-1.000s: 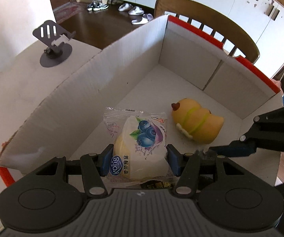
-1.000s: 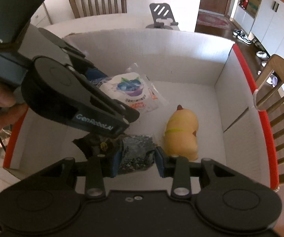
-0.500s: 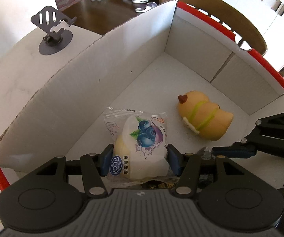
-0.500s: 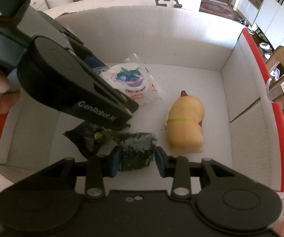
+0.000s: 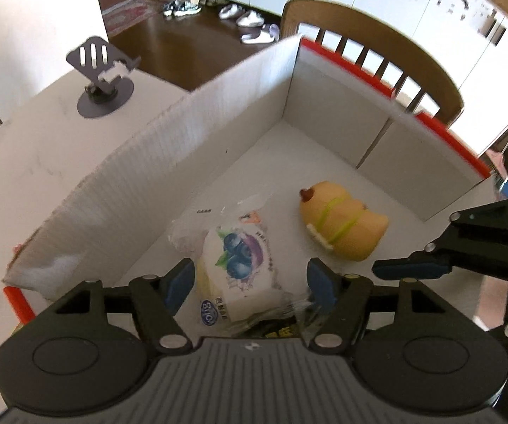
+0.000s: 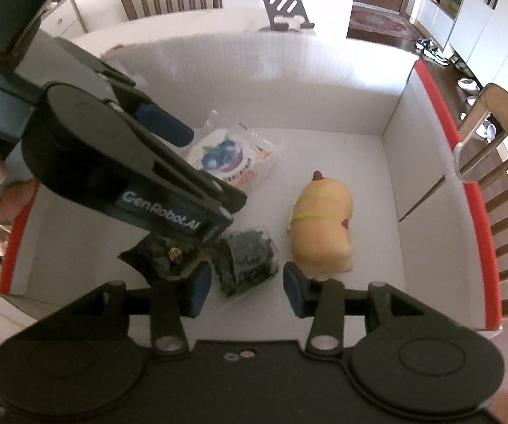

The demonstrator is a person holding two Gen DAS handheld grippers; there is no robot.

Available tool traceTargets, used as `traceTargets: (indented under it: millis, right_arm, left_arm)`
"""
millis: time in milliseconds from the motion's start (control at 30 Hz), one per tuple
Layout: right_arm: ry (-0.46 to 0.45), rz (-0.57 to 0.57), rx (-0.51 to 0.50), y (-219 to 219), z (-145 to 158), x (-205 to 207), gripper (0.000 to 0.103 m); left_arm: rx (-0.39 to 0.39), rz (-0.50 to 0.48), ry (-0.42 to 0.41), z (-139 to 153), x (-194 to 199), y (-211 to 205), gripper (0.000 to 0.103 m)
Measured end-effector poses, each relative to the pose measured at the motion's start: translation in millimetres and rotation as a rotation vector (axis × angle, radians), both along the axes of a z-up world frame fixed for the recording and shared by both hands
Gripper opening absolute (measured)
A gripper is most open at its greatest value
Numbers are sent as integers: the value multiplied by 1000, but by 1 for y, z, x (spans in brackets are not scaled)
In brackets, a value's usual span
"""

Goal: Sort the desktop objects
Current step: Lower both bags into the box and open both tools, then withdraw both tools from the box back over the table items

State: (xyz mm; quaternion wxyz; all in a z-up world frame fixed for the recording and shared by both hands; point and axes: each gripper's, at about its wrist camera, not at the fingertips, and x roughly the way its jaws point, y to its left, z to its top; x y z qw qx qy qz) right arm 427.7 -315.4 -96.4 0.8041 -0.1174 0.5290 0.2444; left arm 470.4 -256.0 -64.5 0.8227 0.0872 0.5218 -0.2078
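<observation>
Blueberry pouch [image 5: 234, 268] freed, crinkly; box [image 5: 190, 162] corrugated.

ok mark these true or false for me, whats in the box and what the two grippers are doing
1. The blueberry snack packet lies inside the white box. True.
2. The yellow squishy toy stands on the table outside the box. False: it lies on the box floor.
3. The right gripper is clamped shut on the dark packet. False: its jaws are opening, and the pads stand clear of the packet between them.
4. A grey phone stand sits on the table beyond the box wall. True.
5. The left gripper holds the toy. False: its jaws are opening around the blueberry packet.
</observation>
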Motion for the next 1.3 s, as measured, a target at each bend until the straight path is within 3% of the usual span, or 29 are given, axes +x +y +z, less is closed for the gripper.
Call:
traceTargets:
  millis: [367, 433, 467, 833, 1000, 1167, 1300]
  right_arm:
    - [-53, -6, 67, -12, 26, -18, 45]
    - [-61, -11, 81, -16, 30, -21, 52]
    - [-70, -16, 89, -18, 31, -21, 63]
    - [-125, -65, 154, -31, 55, -39, 68]
    - [-144, -88, 166, -32, 61, -48, 71]
    - [-163, -114, 177, -30, 67, -59, 73]
    - [-167, -144, 169, -26, 66, -66, 73]
  left_arm:
    - [-77, 28, -91, 43, -33, 16, 70]
    - [-87, 31, -106, 50, -40, 19, 69]
    - [-91, 31, -116, 53, -45, 20, 69]
    - [-153, 61, -182, 79, -94, 40, 70]
    - [-162, 70, -219, 86, -116, 48, 74]
    - [-172, 91, -255, 91, -137, 60, 84]
    - [-195, 102, -257, 90, -153, 72, 85]
